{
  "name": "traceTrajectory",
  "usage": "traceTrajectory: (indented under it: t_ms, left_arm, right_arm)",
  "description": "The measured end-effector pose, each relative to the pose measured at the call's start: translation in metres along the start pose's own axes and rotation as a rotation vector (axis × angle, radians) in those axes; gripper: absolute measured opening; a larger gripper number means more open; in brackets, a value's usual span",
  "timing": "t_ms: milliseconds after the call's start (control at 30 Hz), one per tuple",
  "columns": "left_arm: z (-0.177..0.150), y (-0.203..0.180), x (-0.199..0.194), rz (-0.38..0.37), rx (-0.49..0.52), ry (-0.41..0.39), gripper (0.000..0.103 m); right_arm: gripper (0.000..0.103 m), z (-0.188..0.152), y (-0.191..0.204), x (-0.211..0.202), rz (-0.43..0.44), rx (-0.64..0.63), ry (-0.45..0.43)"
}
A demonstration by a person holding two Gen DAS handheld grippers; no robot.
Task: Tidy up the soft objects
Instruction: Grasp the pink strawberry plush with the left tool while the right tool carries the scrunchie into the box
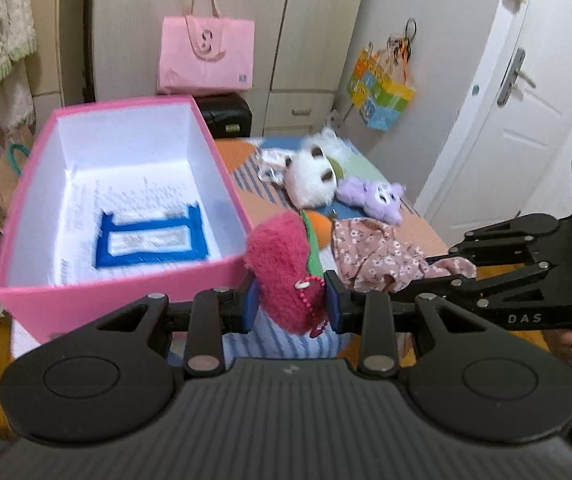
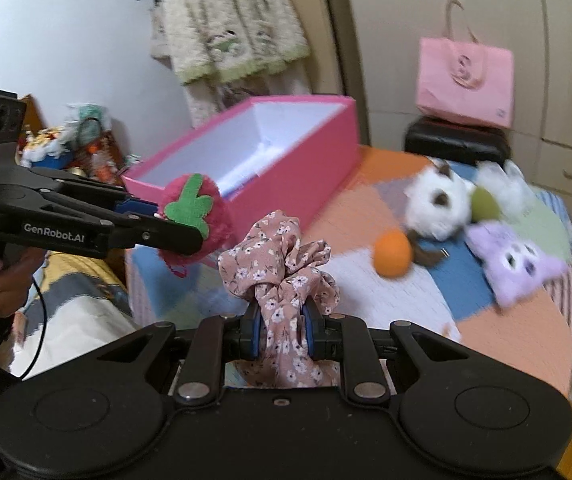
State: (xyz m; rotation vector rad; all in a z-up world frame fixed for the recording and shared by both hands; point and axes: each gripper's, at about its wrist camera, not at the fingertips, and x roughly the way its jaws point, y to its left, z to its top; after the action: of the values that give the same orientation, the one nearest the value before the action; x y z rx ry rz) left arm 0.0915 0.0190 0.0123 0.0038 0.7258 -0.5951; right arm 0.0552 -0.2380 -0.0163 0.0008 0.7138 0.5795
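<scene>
Both tongs loaded. Left tongs (image 1: 290, 307) are clenched on the pink strawberry plush (image 1: 286, 272); right tongs (image 2: 282, 334) are clenched on the floral scrunchie (image 2: 281, 276), fabric bunched up above the pads and hanging through below.

Key relation: the pink box (image 1: 125, 300) sits open-topped on the bed (image 2: 518, 320), to the left of both loads. In the left wrist view its near right corner is just beside the strawberry, opening up and to the left. In the right wrist view the strawberry overlaps the box's near end, while the scrunchie is nearer the camera and off to the right, apart from the box wall.

So the left hand is nearer the drop zone. Box long axis runs away from the tongs, so there's plenty of length to drop into.

My read: left goes first over the rim, then right follows across. Risk: snagging the near wall.

Still on the bed: white plush (image 2: 438, 204), purple plush (image 2: 514, 268), orange ball (image 2: 392, 254).
</scene>
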Motion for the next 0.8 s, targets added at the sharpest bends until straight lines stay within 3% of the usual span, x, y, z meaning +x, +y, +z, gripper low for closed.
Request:
traceTrajectory:
  t_ms: [233, 500, 633, 800]
  left_arm:
    - [0.021, 0.033, -0.024, 0.026, -0.001, -0.091, 0.032]
    - [0.057, 0.076, -0.018, 0.069, -0.018, -0.091, 0.032]
    - [0.070, 0.100, 0.002, 0.089, -0.027, -0.078, 0.032]
    - [0.077, 0.136, 0.046, 0.052, -0.109, -0.007, 0.032]
  right_arm:
    - [0.025, 0.050, 0.031, 0.023, 0.084, -0.041, -0.062]
    - [0.030, 0.111, 0.052, 0.069, 0.080, -0.101, -0.075]
    - [0.030, 0.130, 0.048, 0.096, 0.078, -0.115, -0.069]
    - [0.030, 0.142, 0.042, 0.135, 0.047, -0.145, -0.022]
